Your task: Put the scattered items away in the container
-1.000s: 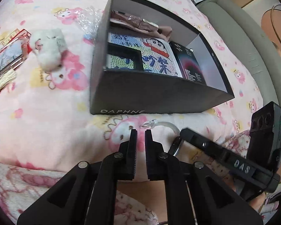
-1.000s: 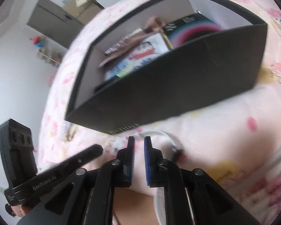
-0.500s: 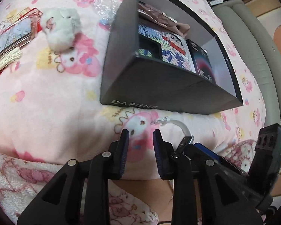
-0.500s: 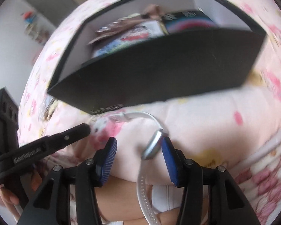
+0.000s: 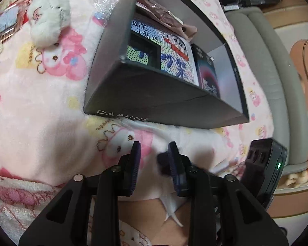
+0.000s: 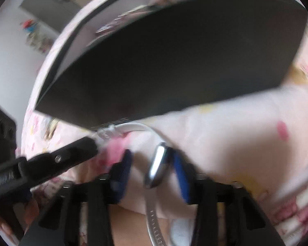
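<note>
The watch (image 6: 157,165) lies on the blanket (image 6: 225,143) just near of the black box (image 6: 174,61), case on edge between the closing, not yet gripping right gripper (image 6: 152,176) jaws, strap running near-to-far. Left gripper (image 5: 154,162), opening and empty, sits just left.

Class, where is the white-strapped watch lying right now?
In the right wrist view, the watch lies on the pink blanket just in front of the black box, between the closing right gripper's blue pads.

My box (image 5: 154,98) sits on the blanket (image 5: 41,106). Left of the box lies a plush toy (image 5: 48,23), with a packet (image 5: 4,24) further left. In the box lie a printed pack (image 5: 170,55) and a booklet (image 5: 207,75). Before the box lies the watch (image 6: 156,166).
</note>
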{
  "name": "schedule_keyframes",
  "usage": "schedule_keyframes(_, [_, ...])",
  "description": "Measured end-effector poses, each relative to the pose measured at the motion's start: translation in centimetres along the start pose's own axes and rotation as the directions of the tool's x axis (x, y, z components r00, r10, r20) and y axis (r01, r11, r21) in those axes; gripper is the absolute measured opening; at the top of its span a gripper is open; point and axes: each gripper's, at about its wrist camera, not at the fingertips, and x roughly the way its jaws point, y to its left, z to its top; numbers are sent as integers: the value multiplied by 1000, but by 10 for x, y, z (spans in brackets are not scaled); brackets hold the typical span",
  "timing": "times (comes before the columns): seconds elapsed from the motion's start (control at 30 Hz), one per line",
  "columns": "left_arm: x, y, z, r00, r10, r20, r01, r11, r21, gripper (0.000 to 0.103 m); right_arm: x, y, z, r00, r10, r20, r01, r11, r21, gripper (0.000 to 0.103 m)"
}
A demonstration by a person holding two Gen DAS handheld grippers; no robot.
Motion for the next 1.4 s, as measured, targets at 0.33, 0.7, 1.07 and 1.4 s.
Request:
schedule_keyframes(0.33, [28, -6, 5, 995, 15, -95, -19, 999, -35, 42, 5, 18, -8, 997, 69, -38, -74, 990, -122, 19])
schedule_keyframes(0.7, [-5, -9, -2, 995, 18, 97, -18, 1000, 1, 2, -21, 6, -15, 980, 190, -54, -191, 982, -4, 22])
schedule_keyframes(1.07, [-33, 3, -10, 976, -59, 212, 71, 996, -48, 2, -7, 8, -34, 980, 154, -124, -142, 985, 103, 29])
schedule_keyframes(1.4, [-46, 10, -19, 967, -31, 252, 40, 999, -32, 2, -51, -13, -11, 992, -81, 93, 73, 994, 81, 29])
